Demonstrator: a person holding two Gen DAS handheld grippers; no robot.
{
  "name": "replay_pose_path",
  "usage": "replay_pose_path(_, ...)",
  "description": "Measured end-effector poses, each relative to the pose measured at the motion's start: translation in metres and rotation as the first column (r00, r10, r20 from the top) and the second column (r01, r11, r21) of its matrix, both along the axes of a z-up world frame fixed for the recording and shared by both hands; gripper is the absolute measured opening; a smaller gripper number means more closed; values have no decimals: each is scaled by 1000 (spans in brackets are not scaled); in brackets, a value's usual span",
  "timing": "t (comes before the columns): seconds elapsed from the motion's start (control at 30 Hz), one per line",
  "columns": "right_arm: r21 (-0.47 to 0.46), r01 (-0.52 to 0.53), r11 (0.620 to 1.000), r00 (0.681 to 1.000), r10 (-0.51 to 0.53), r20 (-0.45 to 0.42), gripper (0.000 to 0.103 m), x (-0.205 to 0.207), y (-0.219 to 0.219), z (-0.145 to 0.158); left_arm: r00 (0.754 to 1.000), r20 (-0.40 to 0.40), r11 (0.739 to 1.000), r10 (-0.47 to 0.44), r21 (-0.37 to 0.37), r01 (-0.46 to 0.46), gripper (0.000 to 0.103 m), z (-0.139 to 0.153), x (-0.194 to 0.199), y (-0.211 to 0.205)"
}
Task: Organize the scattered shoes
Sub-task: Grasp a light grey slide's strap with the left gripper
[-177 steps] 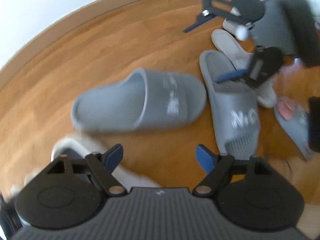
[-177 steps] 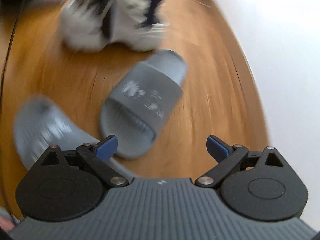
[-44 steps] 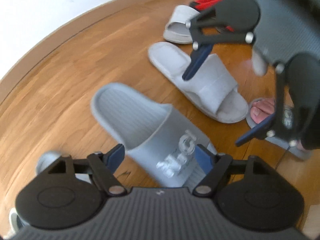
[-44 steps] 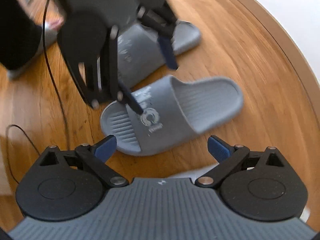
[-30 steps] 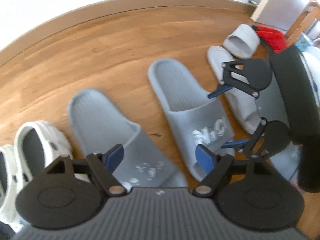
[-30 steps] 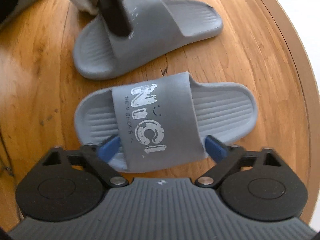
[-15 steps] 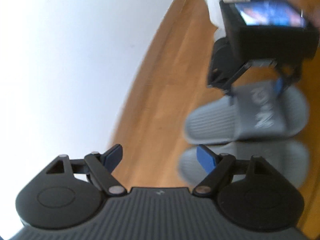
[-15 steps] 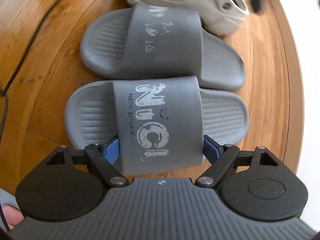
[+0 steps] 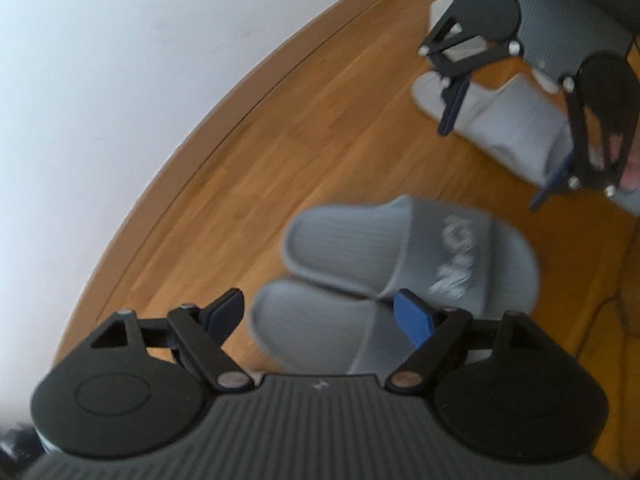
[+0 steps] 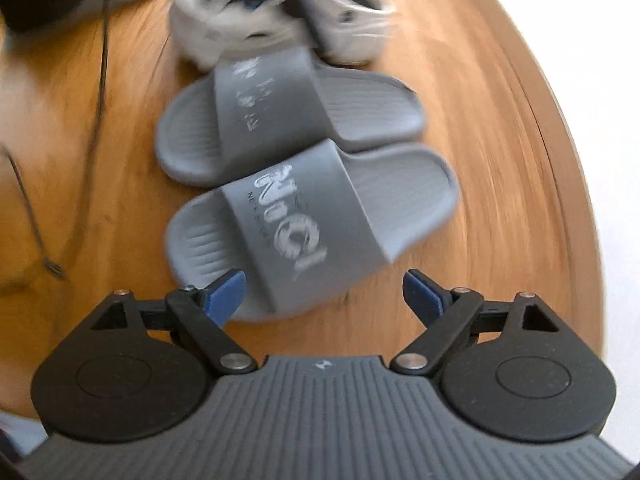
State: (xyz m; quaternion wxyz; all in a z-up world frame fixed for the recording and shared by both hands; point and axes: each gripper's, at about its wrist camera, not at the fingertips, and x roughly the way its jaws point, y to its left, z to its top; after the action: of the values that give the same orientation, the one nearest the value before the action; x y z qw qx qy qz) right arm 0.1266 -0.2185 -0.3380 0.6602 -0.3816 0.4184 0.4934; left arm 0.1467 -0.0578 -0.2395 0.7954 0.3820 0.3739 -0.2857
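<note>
- Left wrist view: the left gripper [image 9: 320,312] has its blue fingers wide apart and its jaws are opening. They press on nothing.
- Two grey slides lie side by side on the wooden floor [image 9: 280,152]. The near grey slide [image 9: 320,328] shows between the fingers but lies on the floor below them. The far grey slide [image 9: 408,252] touches it and has white letters on its strap.
- The right gripper [image 9: 492,160] hangs further off, with its fingers wide apart and nothing in them. A light grey slipper [image 9: 504,120] lies on the floor behind it.
- A white wall [image 9: 120,80] runs along the floor's edge.
- Right wrist view: the right gripper [image 10: 324,292] has wide fingers and its jaws are opening. Nothing is held.
- The lettered slide [image 10: 312,220] lies on the floor just past the fingertips. The second slide [image 10: 288,116] lies beside it, touching it.
- Blurry white shoes [image 10: 280,12] sit behind the slides. A thin dark cable [image 10: 96,120] runs over the floor on the left.
</note>
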Motion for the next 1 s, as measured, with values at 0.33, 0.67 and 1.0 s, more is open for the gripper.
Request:
replay_pose_path(0.33, 36, 392, 919, 907, -380, -184, 94, 1, -104, 4, 954, 46, 955, -295, -13, 296, 94, 1, -26, -82)
replay_pose_path(0.67, 13, 528, 849, 836, -517, -183, 94, -17, -184, -6, 884, -158, 898, -440, -73, 433, 95, -44, -20, -179)
replay_pose_path(1.0, -6, 550, 835, 819, -540, -196, 95, -21, -217, -14, 822, -124, 823, -555, 57, 565, 94, -99, -30, -216)
